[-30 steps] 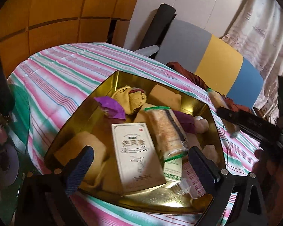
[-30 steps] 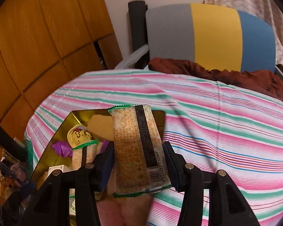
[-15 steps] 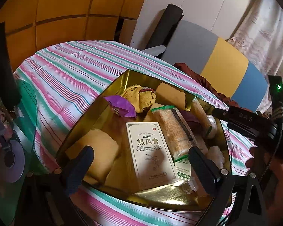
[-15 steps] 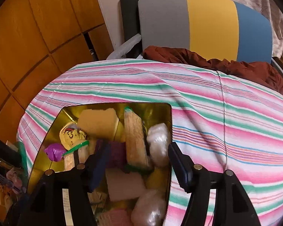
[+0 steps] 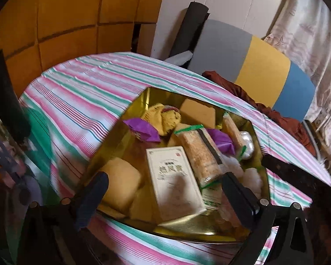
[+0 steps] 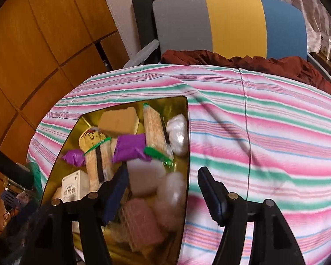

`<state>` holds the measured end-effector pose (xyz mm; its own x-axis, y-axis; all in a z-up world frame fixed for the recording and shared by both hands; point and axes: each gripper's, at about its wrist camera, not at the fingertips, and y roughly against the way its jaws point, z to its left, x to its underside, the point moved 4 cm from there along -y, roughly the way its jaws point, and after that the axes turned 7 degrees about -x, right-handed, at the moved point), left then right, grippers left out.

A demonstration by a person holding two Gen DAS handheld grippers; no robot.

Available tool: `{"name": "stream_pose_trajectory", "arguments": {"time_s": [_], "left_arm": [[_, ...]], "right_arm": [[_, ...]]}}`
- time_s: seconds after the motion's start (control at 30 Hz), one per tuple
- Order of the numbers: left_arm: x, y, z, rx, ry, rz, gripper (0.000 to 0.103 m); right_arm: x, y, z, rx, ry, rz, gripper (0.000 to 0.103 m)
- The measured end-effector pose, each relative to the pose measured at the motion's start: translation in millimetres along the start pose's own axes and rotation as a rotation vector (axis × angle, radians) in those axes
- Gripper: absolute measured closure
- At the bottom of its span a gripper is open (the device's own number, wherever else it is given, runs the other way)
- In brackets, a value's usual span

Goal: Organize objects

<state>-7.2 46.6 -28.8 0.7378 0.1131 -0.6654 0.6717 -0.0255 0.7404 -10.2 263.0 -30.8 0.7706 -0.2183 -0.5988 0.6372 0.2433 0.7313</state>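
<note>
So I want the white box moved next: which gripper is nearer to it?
Left. The white box lies between the left gripper's open fingers; the right gripper, opening and empty, sits toward the gold tray's opposite side.

Left tongs [image 5: 165, 190]: jaws wide apart, angled downward, nothing gripped.
Right tongs [image 6: 163, 183]: jaws opening, empty, angled downward.

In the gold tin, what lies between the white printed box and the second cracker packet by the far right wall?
In the left wrist view, a clear cracker packet with a black stripe and a purple wrapper lie between the white box and the far packet.
</note>
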Motion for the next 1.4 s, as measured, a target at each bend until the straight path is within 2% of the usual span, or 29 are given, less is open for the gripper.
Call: {"name": "stream_pose_trajectory", "arguments": {"time_s": [0.1, 0.23, 0.33, 0.53, 0.67, 0.9, 1.13, 1.4], "left_arm": [[-2, 3, 3, -0.014, -0.017, -0.003, 0.000], [-3, 8, 7, -0.073, -0.042, -0.014, 0.000], [-3, 14, 9, -0.080, -0.064, -0.038, 0.000], [-7, 23, 11, -0.174, -0.115, -0.094, 0.000], [-8, 22, 17, -0.178, -0.103, -0.075, 0.000], [-9, 21, 26, -0.236, -0.100, -0.034, 0.000], [-10, 33, 30, -0.271, -0.108, -0.053, 0.000], [-9, 36, 30, -0.266, -0.122, -0.021, 0.000]], "right_arm": [[7, 6, 4, 0.018, 0.019, 0.000, 0.033], [10, 16, 14, 0.049, 0.076, -0.012, 0.031], [10, 23, 21, 0.078, 0.116, -0.026, 0.030], [12, 31, 32, 0.076, 0.127, -0.033, 0.027], [16, 35, 38, 0.080, 0.126, -0.033, 0.026], [22, 47, 40, 0.090, 0.100, -0.053, 0.025], [27, 49, 44, 0.116, 0.094, -0.047, 0.025], [27, 52, 52, 0.133, 0.101, -0.061, 0.025]]}}
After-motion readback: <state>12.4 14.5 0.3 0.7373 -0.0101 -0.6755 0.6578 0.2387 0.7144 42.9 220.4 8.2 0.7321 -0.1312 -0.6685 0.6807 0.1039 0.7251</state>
